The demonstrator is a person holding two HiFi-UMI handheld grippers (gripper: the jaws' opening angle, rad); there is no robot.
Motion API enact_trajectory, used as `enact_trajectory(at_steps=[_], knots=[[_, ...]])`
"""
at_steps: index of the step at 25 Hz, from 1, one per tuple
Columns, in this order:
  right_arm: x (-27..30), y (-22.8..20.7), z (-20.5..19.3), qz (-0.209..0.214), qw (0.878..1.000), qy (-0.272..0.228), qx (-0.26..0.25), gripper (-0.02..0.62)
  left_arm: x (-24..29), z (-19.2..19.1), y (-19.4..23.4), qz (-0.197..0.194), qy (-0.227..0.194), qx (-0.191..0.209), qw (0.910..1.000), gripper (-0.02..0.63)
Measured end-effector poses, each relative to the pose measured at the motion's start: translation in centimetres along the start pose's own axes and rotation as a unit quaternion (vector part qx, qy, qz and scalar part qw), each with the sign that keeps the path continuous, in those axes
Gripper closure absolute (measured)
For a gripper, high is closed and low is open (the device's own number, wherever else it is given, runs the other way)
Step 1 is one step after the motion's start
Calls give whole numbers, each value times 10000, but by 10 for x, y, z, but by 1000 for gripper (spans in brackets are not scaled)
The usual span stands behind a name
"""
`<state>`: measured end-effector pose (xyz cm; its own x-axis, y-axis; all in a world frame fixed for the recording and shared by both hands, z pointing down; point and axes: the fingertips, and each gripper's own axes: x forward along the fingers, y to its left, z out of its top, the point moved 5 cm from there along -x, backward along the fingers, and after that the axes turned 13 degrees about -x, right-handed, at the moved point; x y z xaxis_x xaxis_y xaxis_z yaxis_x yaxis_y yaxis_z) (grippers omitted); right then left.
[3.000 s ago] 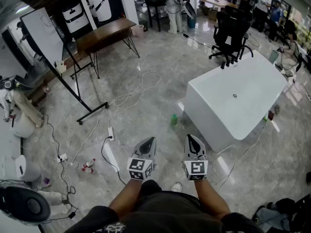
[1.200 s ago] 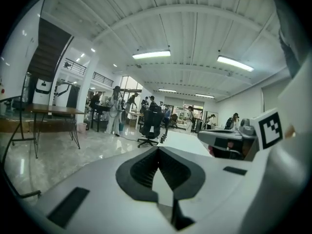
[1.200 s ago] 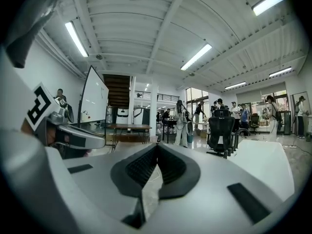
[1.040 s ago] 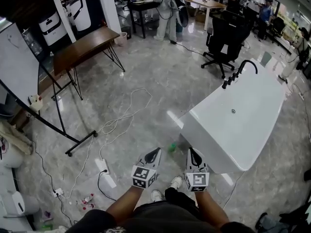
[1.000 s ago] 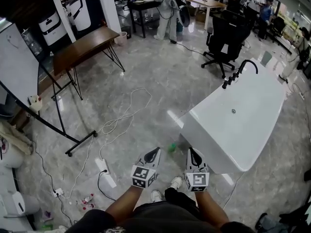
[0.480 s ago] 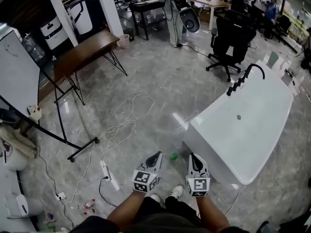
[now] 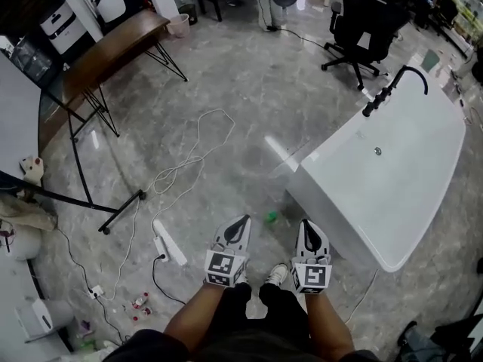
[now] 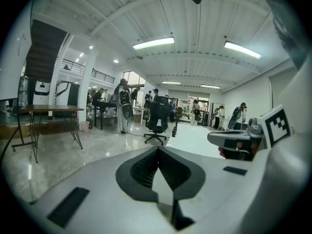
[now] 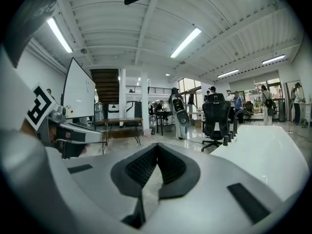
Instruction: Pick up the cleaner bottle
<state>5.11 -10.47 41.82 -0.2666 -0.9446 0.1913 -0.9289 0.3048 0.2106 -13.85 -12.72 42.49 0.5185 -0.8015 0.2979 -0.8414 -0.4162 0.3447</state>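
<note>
White plastic up close: left gripper (image 7: 240, 226) and right gripper (image 7: 307, 231) ride side by side above the person's shoes (image 7: 275, 275), each with its jaws pressed together on nothing. They've dropped lower and come forward with the walk, and that changes things. The green cleaner bottle (image 7: 272, 217), well ahead a moment ago, now sits on the grey floor (image 7: 226, 89) just past the tips. It is in the gap between the two grippers, near the closest corner of the white bathtub (image 7: 392, 172). The approach looks about done to me; one pair of jaws has to open next. The bottle seems to stand upright, long axis vertical, top toward the ceiling, though it's too small to be sure. Beyond it a white cable (image 7: 198, 153) loops across the floor, and a black office chair (image 7: 361, 21) stands far off.
</note>
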Motion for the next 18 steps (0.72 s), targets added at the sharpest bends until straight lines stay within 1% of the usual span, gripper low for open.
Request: enact_trajectory(at_steps=[3, 6, 13, 14, 18], knots=[[15, 4, -32, -114, 9999, 3, 39, 577, 19, -31, 21, -31, 29, -5, 10000, 600], [28, 14, -74, -216, 9997, 53, 55, 577, 37, -73, 44, -62, 99, -6, 9999, 600], [57, 41, -204, -323, 9992, 198, 106, 578, 91, -193, 94, -106, 223, 97, 9996, 600], [62, 43, -222, -323, 9992, 207, 101, 578, 100, -210, 101, -107, 222, 82, 9997, 600], [78, 51, -293, -292, 9994, 195, 20, 578, 132, -276, 124, -202, 165, -181, 9995, 600]])
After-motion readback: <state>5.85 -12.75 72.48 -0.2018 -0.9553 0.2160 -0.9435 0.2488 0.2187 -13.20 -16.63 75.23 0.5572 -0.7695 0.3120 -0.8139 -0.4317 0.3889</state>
